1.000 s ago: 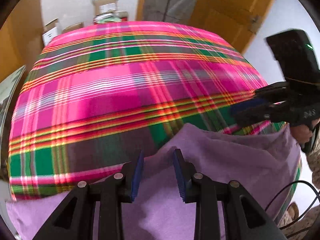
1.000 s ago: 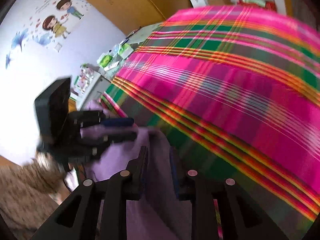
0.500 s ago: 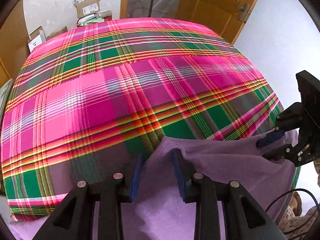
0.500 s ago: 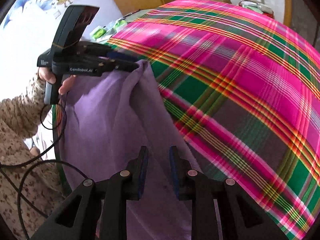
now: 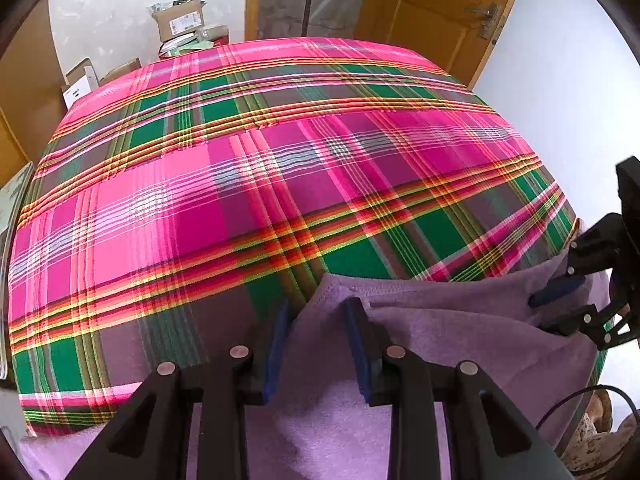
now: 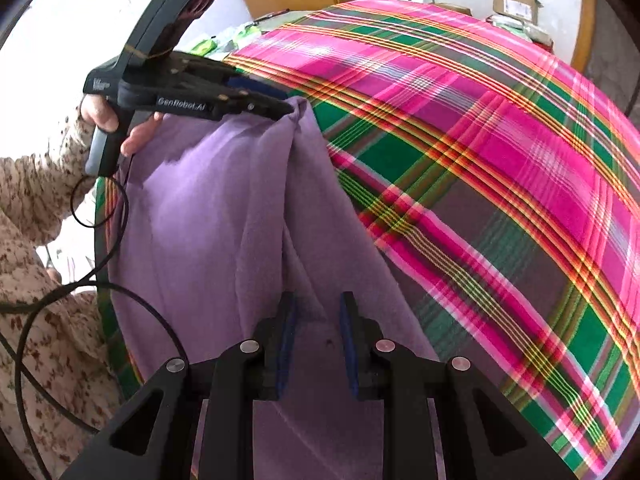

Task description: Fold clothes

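Observation:
A purple fleece cloth (image 5: pixel 440 340) lies along the near edge of a bed covered with a pink and green plaid spread (image 5: pixel 240 200). My left gripper (image 5: pixel 316 308) is shut on one top corner of the cloth. My right gripper (image 5: pixel 540 314), at the far right, pinches the other end of the same edge. In the right wrist view the purple cloth (image 6: pixel 224 220) stretches from my right gripper (image 6: pixel 318 304) up to my left gripper (image 6: pixel 290 110), which holds the bunched corner raised. The edge between them is taut with a few folds.
A person's hand (image 6: pixel 104 116) and patterned sleeve (image 6: pixel 32 200) hold the left gripper, with a black cable (image 6: pixel 100 288) trailing below. Cardboard boxes (image 5: pixel 180 20) and a wooden door (image 5: pixel 432 12) stand beyond the bed. The plaid spread (image 6: pixel 500 140) lies flat.
The two grippers have moved apart and drawn back toward the near edge of the bed, stretching the purple cloth's edge between them. More of the plaid spread shows.

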Available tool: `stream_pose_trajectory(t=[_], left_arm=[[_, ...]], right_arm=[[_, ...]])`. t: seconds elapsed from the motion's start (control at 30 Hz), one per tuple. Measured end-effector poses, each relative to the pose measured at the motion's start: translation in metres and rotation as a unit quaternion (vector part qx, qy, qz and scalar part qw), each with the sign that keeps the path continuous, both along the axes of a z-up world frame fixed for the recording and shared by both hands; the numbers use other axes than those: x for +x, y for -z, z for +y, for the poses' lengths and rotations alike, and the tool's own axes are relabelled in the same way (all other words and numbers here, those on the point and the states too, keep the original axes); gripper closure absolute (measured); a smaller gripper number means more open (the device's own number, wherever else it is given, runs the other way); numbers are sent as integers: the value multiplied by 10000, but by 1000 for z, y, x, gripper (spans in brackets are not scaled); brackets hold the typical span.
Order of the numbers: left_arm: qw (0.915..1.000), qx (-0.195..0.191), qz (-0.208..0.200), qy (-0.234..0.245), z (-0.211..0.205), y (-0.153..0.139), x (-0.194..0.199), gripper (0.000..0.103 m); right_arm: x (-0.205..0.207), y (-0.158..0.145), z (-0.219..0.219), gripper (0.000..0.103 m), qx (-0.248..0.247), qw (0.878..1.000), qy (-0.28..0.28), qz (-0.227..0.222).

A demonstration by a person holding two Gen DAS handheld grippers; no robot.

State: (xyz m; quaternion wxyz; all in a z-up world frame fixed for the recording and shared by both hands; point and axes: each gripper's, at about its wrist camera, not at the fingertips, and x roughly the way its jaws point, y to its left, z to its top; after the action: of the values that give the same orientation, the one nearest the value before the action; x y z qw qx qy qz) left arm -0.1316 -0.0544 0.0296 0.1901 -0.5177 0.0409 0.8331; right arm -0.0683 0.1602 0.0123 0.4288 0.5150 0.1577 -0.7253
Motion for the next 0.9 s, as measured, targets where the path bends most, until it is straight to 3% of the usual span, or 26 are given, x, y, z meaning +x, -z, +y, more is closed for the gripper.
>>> stream_pose_trajectory(t=[0.1, 0.27, 0.6, 0.9], left_arm=[[10000, -31, 31, -6, 1, -1, 2, 74], [9999, -54, 120, 16, 4, -4, 3, 94], [9992, 295, 117, -242, -9, -5, -1, 95], [9979, 433, 45, -481, -12, -1, -3, 90]], right_arm=[[5, -2, -2, 99, 30, 9998, -96, 183], [-2, -11, 7, 100, -109, 9979, 299, 561], [-26, 0, 15, 100, -133, 9926, 1017, 646], [-24, 2, 14, 98, -134, 9897, 1207, 762]])
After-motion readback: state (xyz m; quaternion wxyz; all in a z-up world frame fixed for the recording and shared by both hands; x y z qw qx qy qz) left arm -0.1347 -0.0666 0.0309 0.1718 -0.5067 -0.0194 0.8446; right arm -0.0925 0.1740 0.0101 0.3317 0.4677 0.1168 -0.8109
